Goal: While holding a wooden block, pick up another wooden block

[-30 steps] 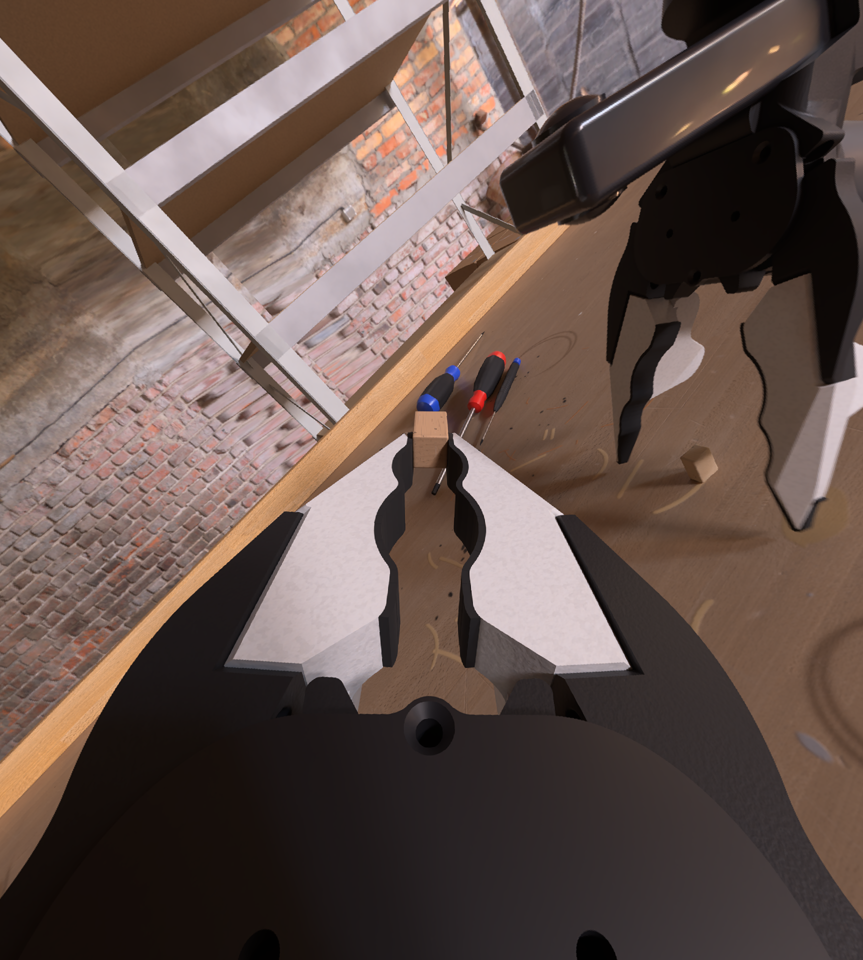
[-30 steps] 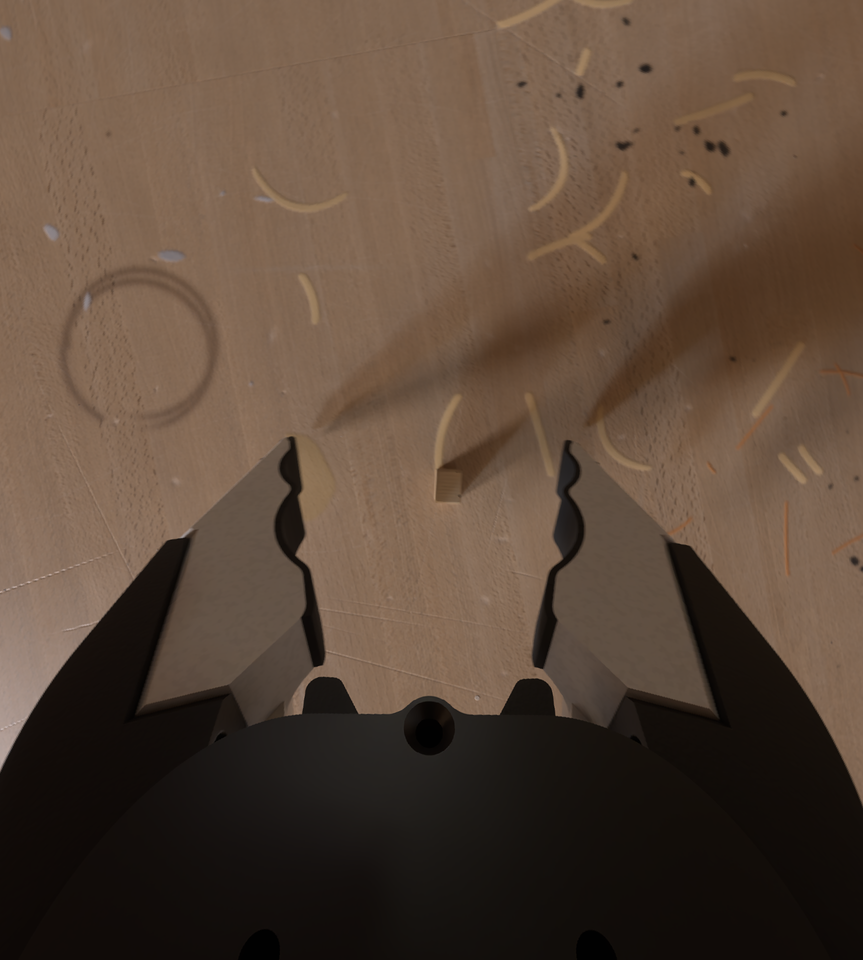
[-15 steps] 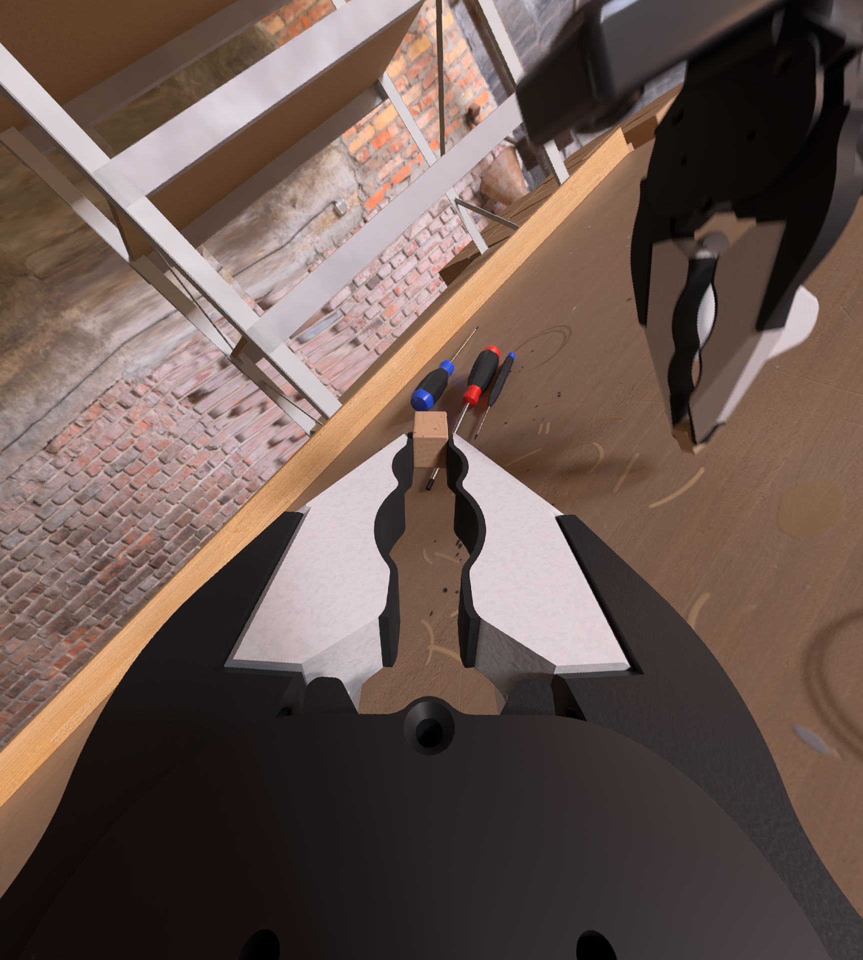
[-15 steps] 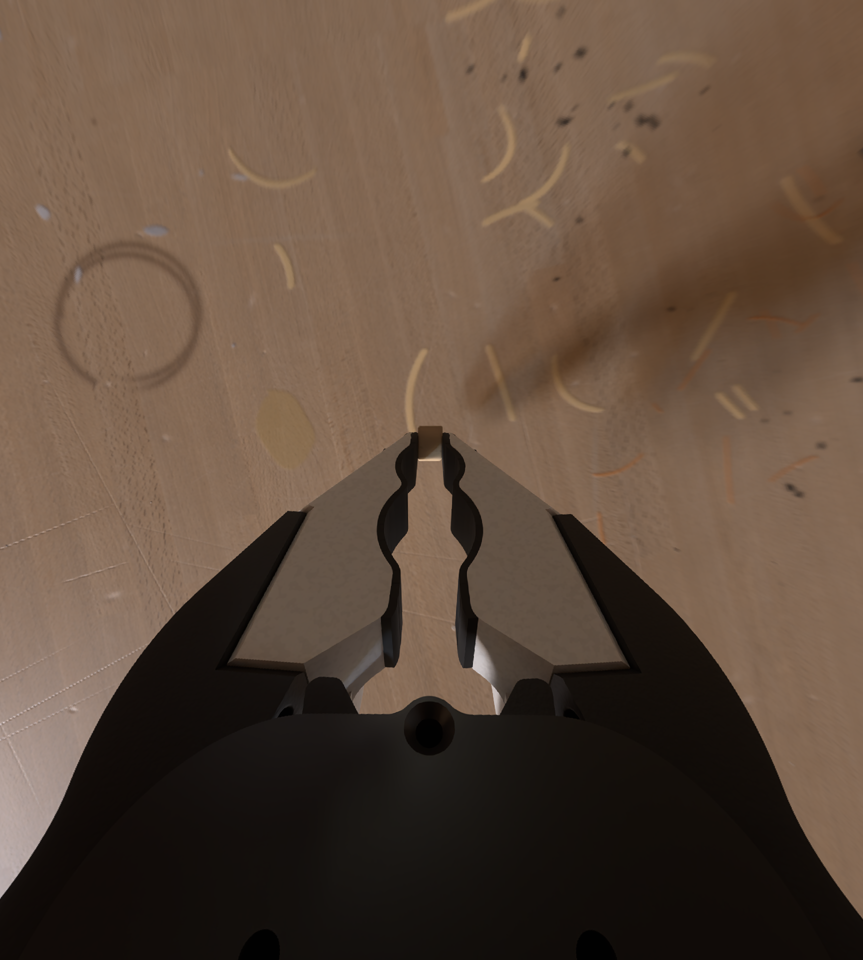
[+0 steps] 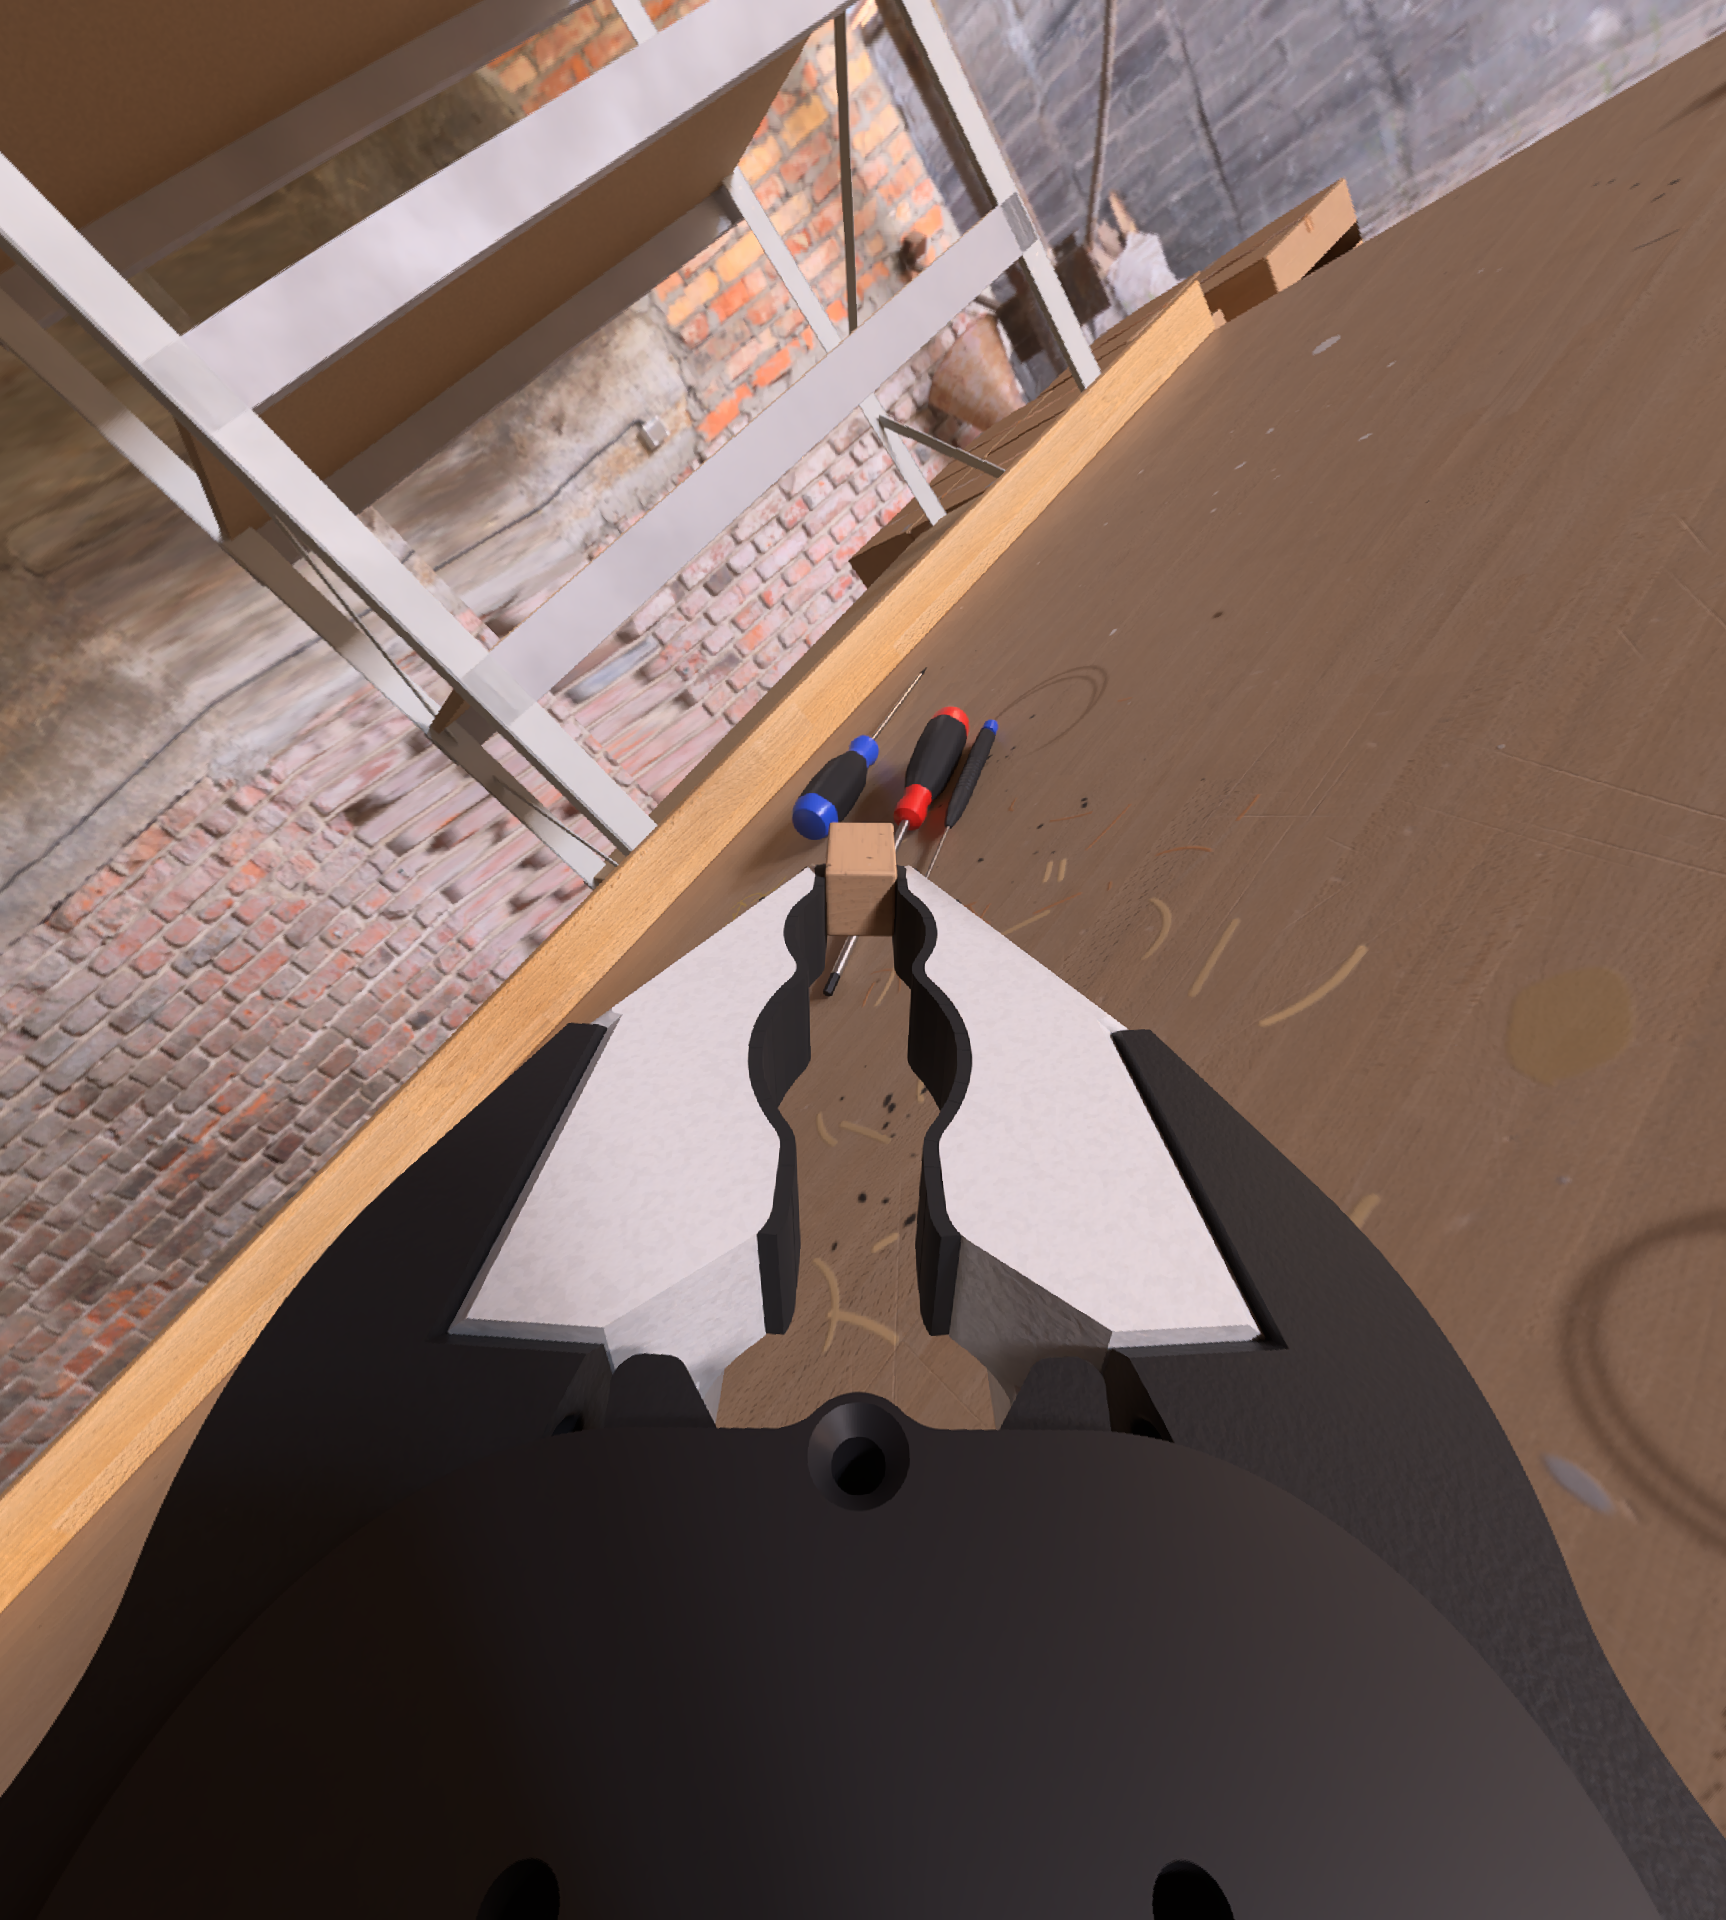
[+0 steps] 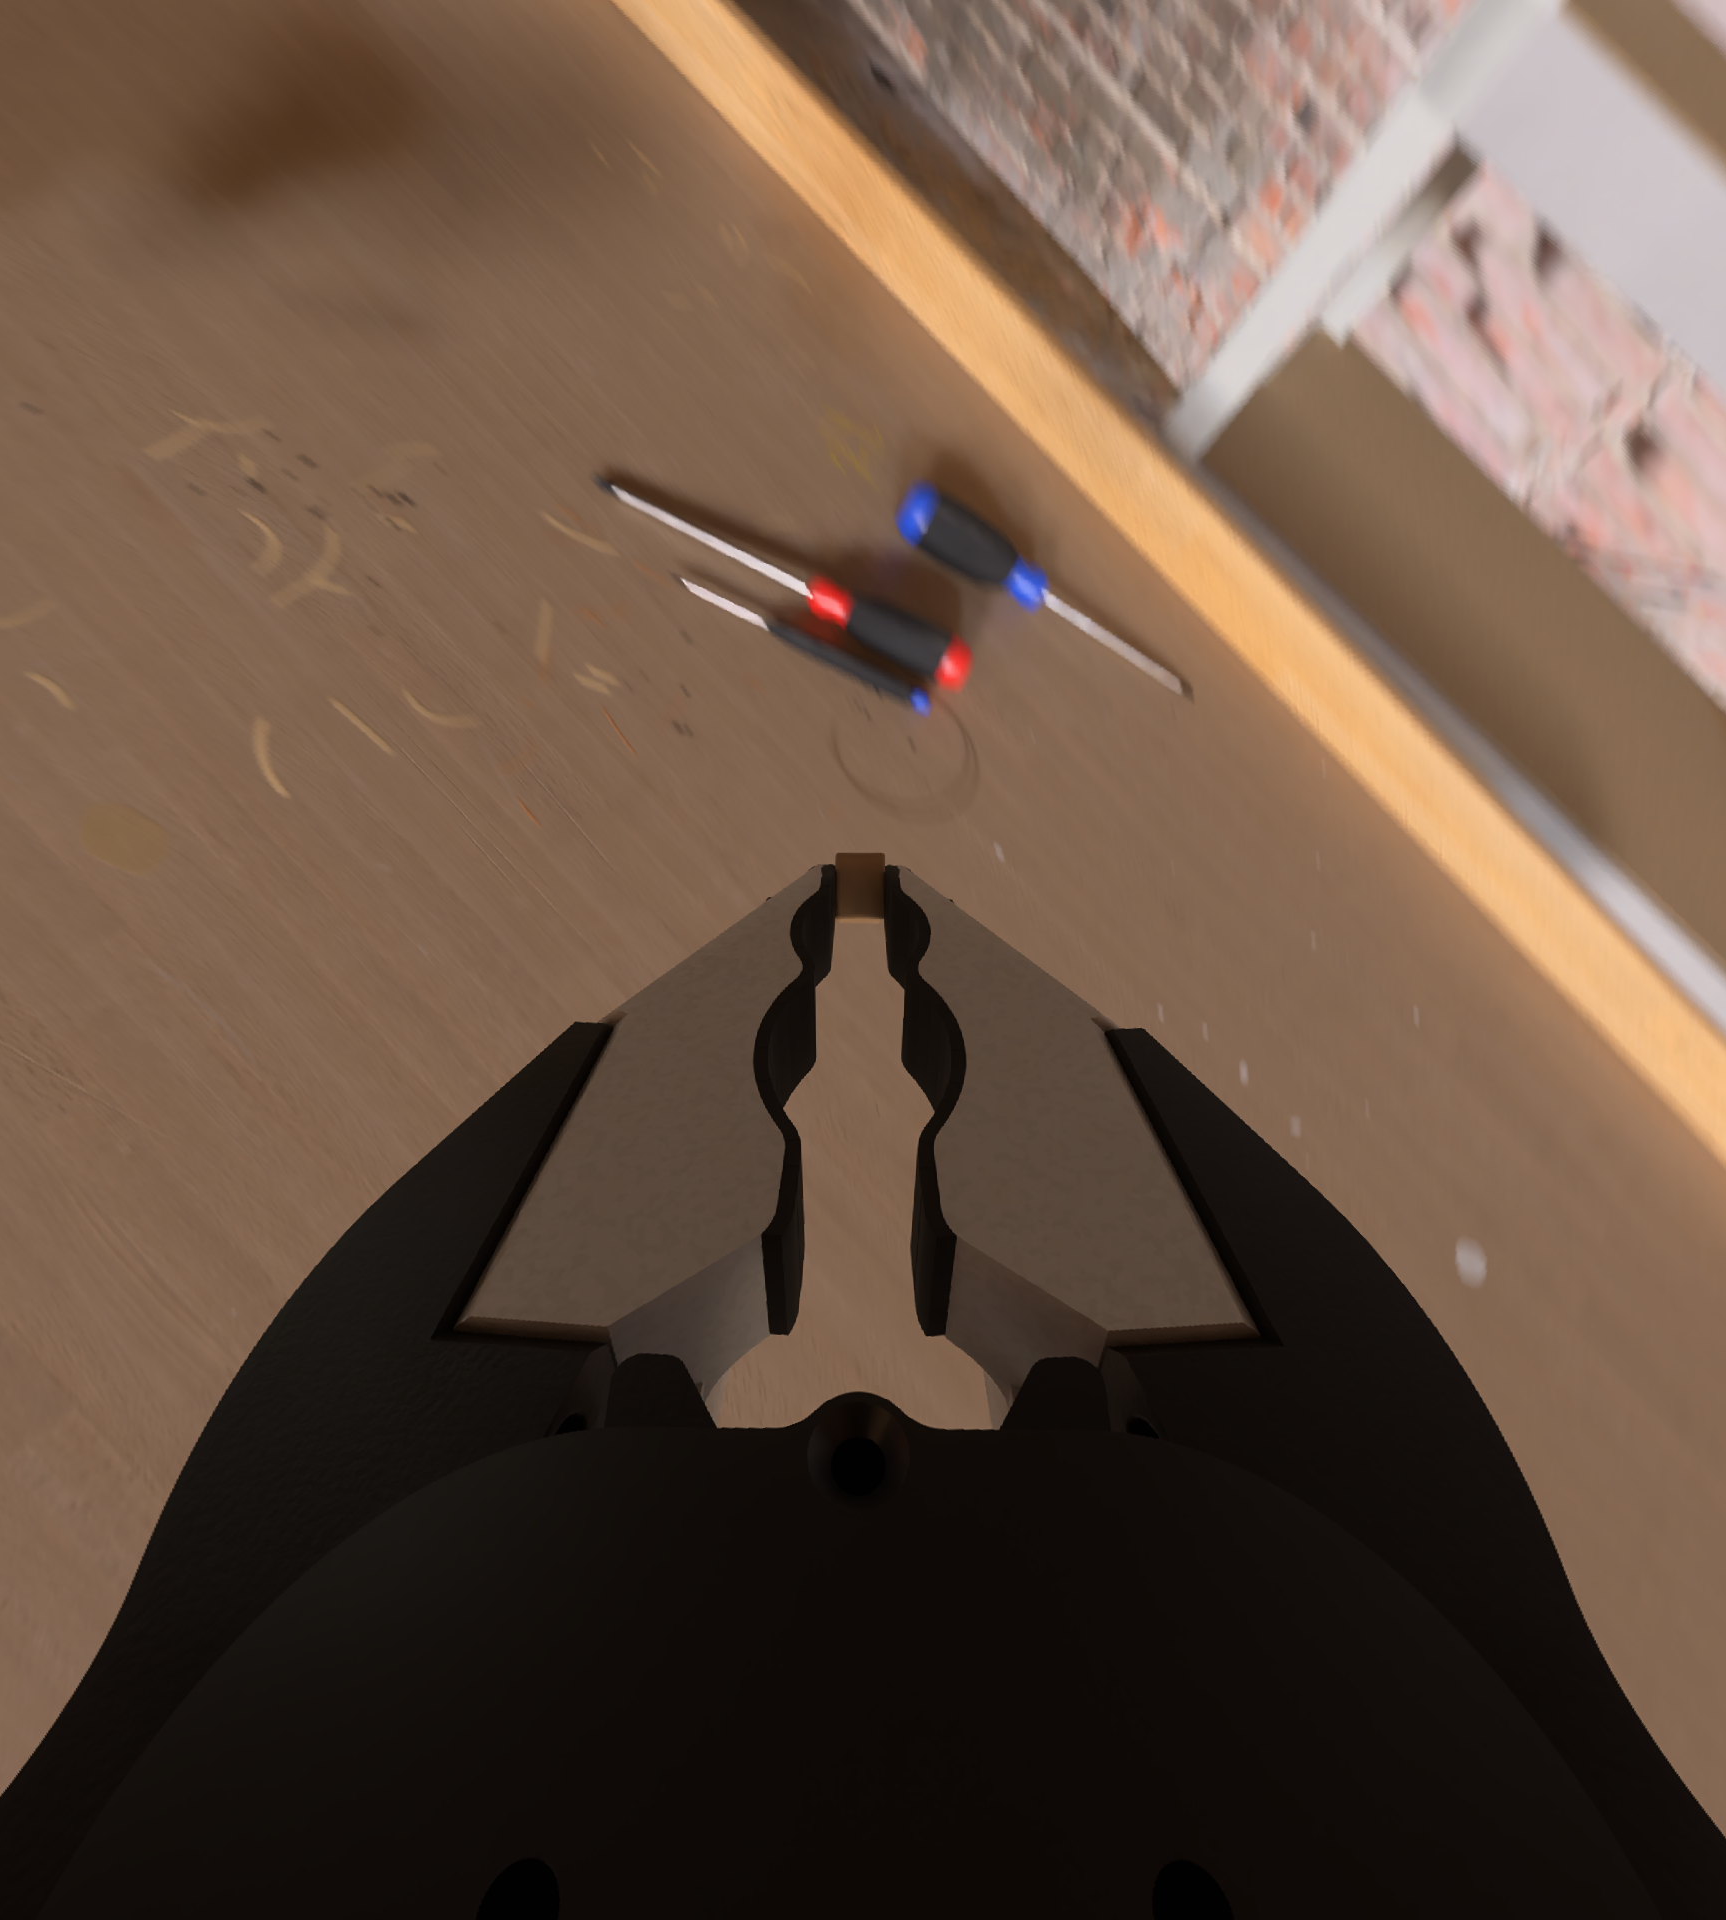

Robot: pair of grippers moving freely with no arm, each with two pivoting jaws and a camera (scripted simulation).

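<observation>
In the left wrist view my left gripper [image 5: 860, 883] is shut on a small light wooden block [image 5: 860, 878], held at the fingertips above the wooden workbench [image 5: 1410, 831]. In the right wrist view my right gripper [image 6: 860, 883] is shut on a second small wooden block [image 6: 860, 885], pinched at the very tips and lifted well above the workbench [image 6: 319, 987]. The right gripper does not show in the left wrist view.
Three screwdrivers lie near the bench's far edge: blue-capped [image 5: 835, 784], red-capped [image 5: 932, 766] and a thin dark one [image 5: 971, 774]; they also show in the right wrist view [image 6: 885, 629]. A white metal shelf frame [image 5: 485, 343] and brick wall stand beyond the edge. Wood shavings [image 5: 1212, 961] scatter the surface.
My right gripper closed on the block lying on the bench, then lifted it and swung away, leaving the left wrist view. The left gripper stayed still with its block.
</observation>
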